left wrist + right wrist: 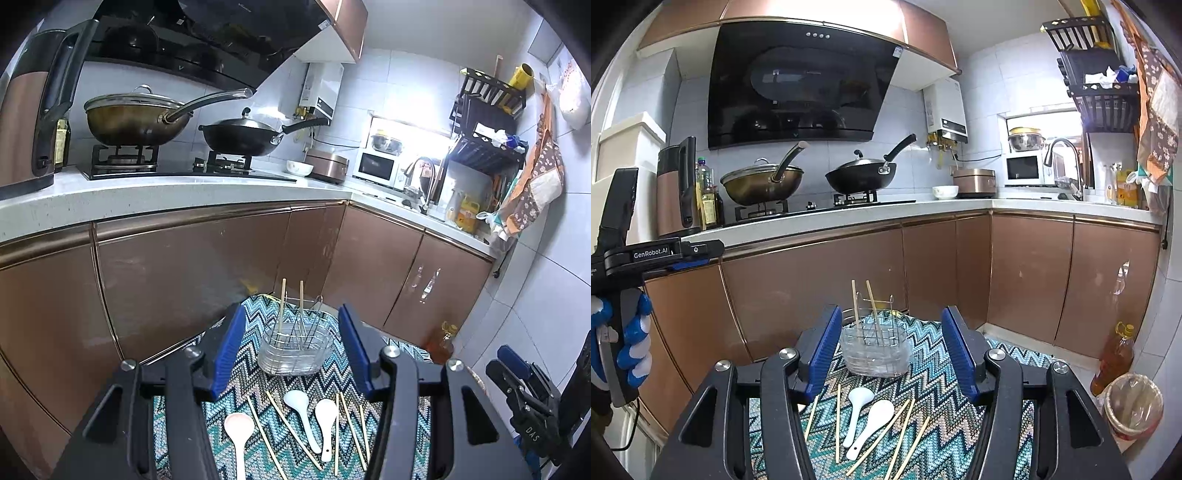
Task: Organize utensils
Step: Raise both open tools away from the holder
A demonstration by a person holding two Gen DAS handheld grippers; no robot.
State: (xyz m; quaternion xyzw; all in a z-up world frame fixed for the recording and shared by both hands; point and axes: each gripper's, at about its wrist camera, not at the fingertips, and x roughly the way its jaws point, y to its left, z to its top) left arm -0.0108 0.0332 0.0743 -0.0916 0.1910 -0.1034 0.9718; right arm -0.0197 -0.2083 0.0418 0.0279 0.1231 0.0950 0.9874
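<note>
1. The clear holder (294, 341) stands upright on the zigzag mat (325, 380), in front of the brown cupboards (177, 273). Two chopsticks (282, 308) already stand in it, leaning a bit.
2. The other things lie flat on the mat, on the near side of the holder. There are two white spoons (301, 413), one pink spoon (238, 430) off to the left, and several loose chopsticks (343, 428) beside and between the spoons.
3. The left gripper (291, 350) hangs above the mat with its blue fingers (229, 350) apart. Nothing is between them.
4. The right gripper (890, 349) is also above the mat. Its fingers are apart too and hold nothing.
5. A gloved hand (629, 339) holds the left gripper's handle, seen at the left edge of the right camera's view.
6. What could go wrong:
   - The chopsticks are thin and lie flat, so the fingers might slide over one and miss it.
   - Some chopsticks lie close to a spoon, so a grab could push the spoon away or catch two things.
   - The holder looks light. A bump from a gripper could tip it and spill the chopsticks.
   - A smooth spoon could slip out on the way.
</note>
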